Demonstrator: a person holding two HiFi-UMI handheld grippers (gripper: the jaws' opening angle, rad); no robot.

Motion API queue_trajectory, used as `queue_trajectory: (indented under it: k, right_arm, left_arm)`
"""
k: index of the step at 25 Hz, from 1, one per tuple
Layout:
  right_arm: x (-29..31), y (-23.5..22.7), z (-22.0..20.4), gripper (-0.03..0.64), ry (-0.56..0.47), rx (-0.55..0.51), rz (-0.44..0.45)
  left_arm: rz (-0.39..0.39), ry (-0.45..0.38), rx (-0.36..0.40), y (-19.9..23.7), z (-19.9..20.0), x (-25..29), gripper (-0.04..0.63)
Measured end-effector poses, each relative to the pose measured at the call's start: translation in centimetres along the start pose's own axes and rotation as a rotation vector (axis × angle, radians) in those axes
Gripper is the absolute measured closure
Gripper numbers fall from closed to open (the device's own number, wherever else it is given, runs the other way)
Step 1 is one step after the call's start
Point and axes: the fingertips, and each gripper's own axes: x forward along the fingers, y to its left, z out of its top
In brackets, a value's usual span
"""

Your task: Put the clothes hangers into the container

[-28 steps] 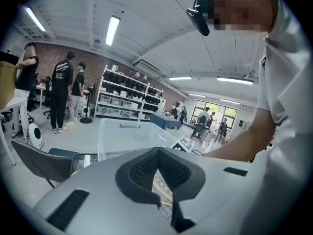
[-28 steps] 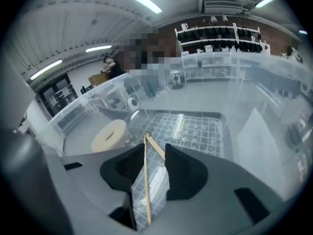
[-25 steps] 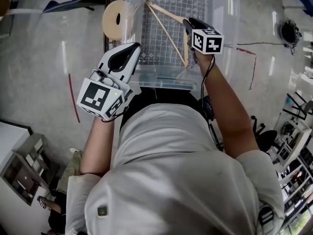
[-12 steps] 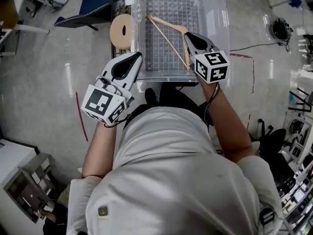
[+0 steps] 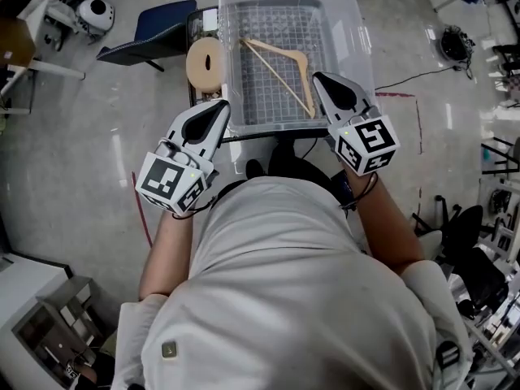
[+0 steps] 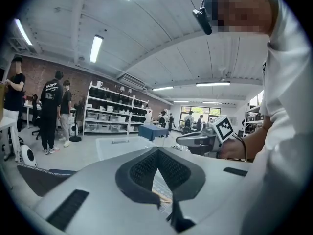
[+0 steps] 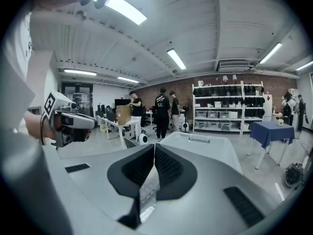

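Observation:
A wooden clothes hanger lies flat on the bottom of the clear plastic container in the head view. My right gripper hovers over the container's near right corner. Its jaws have just been closing and now stand shut with nothing between them, pads meeting in the right gripper view. My left gripper hangs outside the container's near left corner, also shut and empty. Under its jaws a bit of the hanger shows.
A round tan roll stands just left of the container, with a blue chair beyond it. A black cable and a red floor line flank me. People and shelves stand far off.
The right gripper has let go of the hanger, risen out of the container and drawn back toward me. The left gripper has also pulled back. The hanger now rests alone inside.

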Motion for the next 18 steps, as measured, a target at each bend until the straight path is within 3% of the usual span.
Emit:
queue_trajectory:
  k: [12, 18]
  right_arm:
    - [-5.2, 4.9, 3.6, 0.595, -0.121, -0.112, 0.067]
    - [-6.4, 5.8, 4.0, 0.595, -0.12, -0.102, 0.031]
  left_arm:
    - [-0.02, -0.035, 0.039, -0.4, 1.3, -2.1, 0.578]
    - [-0.061, -0.032, 0.033, -1.0, 1.4, -2.5, 0.578]
